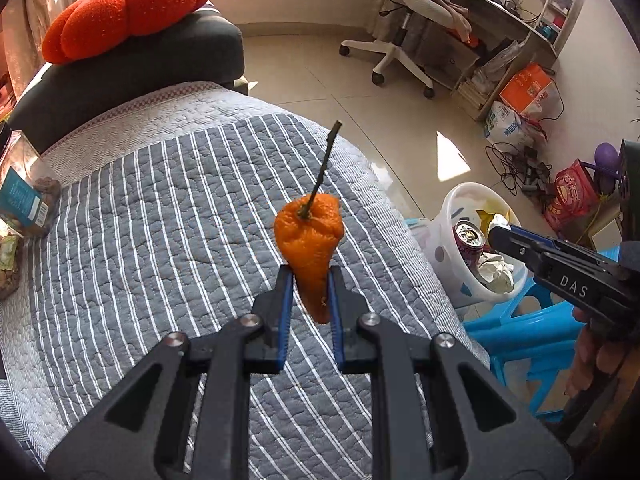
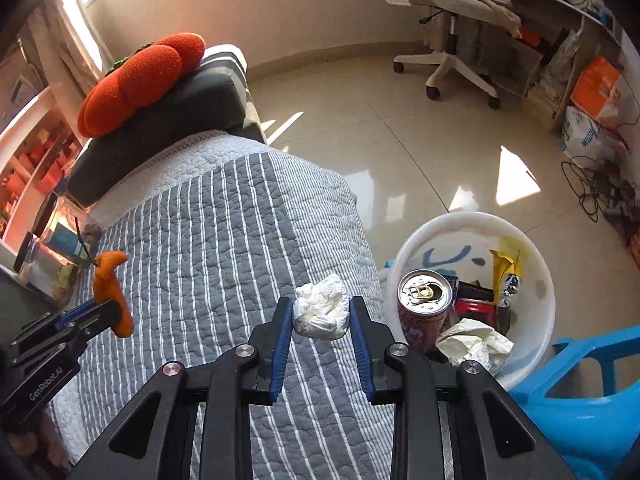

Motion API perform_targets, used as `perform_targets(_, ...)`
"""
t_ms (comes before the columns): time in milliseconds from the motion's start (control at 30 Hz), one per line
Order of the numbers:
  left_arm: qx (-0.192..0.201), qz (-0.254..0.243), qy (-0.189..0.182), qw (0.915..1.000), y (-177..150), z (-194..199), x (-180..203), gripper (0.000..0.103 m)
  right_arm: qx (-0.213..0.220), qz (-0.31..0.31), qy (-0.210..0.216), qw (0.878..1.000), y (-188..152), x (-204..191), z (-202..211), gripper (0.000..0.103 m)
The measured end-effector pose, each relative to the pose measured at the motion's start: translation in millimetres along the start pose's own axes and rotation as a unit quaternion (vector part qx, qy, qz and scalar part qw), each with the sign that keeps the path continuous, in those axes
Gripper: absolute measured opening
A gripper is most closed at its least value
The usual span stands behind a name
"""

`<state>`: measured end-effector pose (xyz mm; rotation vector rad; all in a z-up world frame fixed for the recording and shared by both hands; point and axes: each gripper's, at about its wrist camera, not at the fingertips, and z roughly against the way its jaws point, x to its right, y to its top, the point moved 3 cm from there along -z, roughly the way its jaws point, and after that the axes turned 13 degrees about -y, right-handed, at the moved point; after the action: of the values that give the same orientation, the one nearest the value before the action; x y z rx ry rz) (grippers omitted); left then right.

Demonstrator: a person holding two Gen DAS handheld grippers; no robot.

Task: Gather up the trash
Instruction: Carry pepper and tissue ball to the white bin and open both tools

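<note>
My left gripper (image 1: 309, 280) is shut on an orange peel (image 1: 309, 236) with a dark stem, held above the striped quilt (image 1: 160, 220). In the right wrist view the same orange peel (image 2: 111, 280) shows at the far left in the left gripper (image 2: 106, 308). My right gripper (image 2: 320, 312) is shut on a crumpled white tissue (image 2: 322, 312), just left of the white bin (image 2: 536, 264). The white bin (image 1: 452, 216) holds a drink can (image 2: 424, 312), crumpled paper (image 2: 476, 346) and wrappers. In the left wrist view the right gripper (image 1: 500, 238) reaches over the bin's rim; its grip is hidden there.
The bin stands on a blue plastic stool (image 2: 580, 392) beside the bed. An orange pumpkin cushion (image 1: 124, 8) lies on a dark pillow (image 1: 132, 76). Snack jars (image 1: 28, 208) sit at the bed's left edge. An office chair (image 2: 452, 28), desk and cables (image 2: 600, 188) lie beyond the tiled floor.
</note>
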<state>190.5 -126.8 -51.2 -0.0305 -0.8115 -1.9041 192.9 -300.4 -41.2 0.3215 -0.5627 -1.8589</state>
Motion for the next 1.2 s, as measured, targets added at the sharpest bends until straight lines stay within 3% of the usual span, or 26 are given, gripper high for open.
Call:
perform_targets(433,-0.027,-0.044,-0.095,0.9941,16,-62,94,0.019,-0.016,-0.104,-0.021,0.994,-15,141,4,0.029)
perform_targets(800,-0.045,-0.107,-0.125,0.9854,43,-114,167,0.020,-0.021,-0.174,-0.007,0.985,-15,191,6,0.029)
perform_targets(833,-0.044,-0.110,-0.128,0.9846,45,-116,169,0.023,-0.022,-0.176,-0.005,0.984,-14,192,5,0.029)
perform_targets(867,-0.045,-0.111,-0.133,0.9839,46,-116,170,0.036,-0.023,-0.177,-0.005,0.984,-14,193,5,0.030)
perform_targets(900,-0.042,-0.108,-0.127,0.9851,47,-116,168,0.056,-0.024,-0.178,-0.005,0.984,-14,193,4,0.030)
perform_targets(967,-0.026,-0.103,-0.117,0.9875,49,-111,164,0.073,-0.026,-0.180,-0.003,0.983,-13,194,3,0.030)
perform_targets(1133,-0.025,-0.095,-0.085,0.9915,43,-97,143,0.079,-0.031,-0.177,0.000,0.984,-12,190,-2,0.030)
perform_targets(1200,-0.025,-0.096,-0.061,0.9932,39,-89,132,0.091,-0.033,-0.175,0.001,0.984,-11,186,-4,0.030)
